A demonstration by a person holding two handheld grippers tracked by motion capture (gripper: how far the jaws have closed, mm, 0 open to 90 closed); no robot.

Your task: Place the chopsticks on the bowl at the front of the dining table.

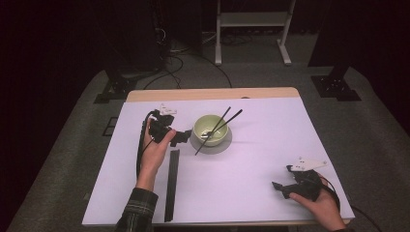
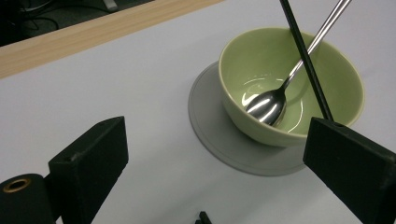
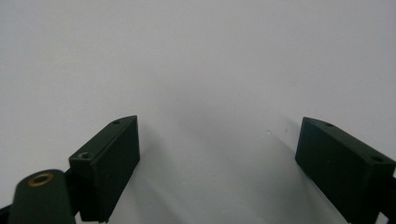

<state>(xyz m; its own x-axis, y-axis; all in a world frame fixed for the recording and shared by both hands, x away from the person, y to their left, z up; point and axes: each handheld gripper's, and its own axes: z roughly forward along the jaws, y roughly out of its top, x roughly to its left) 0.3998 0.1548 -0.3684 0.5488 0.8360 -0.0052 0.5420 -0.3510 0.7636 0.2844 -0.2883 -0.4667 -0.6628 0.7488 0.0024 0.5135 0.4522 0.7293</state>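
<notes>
**Left gripper open beside the green bowl; right gripper idle**

We see the left gripper (image 1: 186, 136) just beside the green bowl (image 1: 211, 129), at its left in the high view, with jaws spread wide and nothing between them. No earlier frame accompanies this entry. The bowl sits on a grey round mat (image 2: 243, 154) near the far middle of the white table (image 1: 251, 188). Inside the bowl rests a metal spoon (image 2: 267, 105), its handle leaning out over the far rim. A black chopstick (image 2: 306, 58) lies across the bowl beside the spoon handle, its near end sloping down over the near rim. A long black strip (image 1: 171, 185) lies flat on the table by the left forearm. The right gripper (image 1: 282, 189) sits well apart at the near right, jaws apart over bare table.
</notes>
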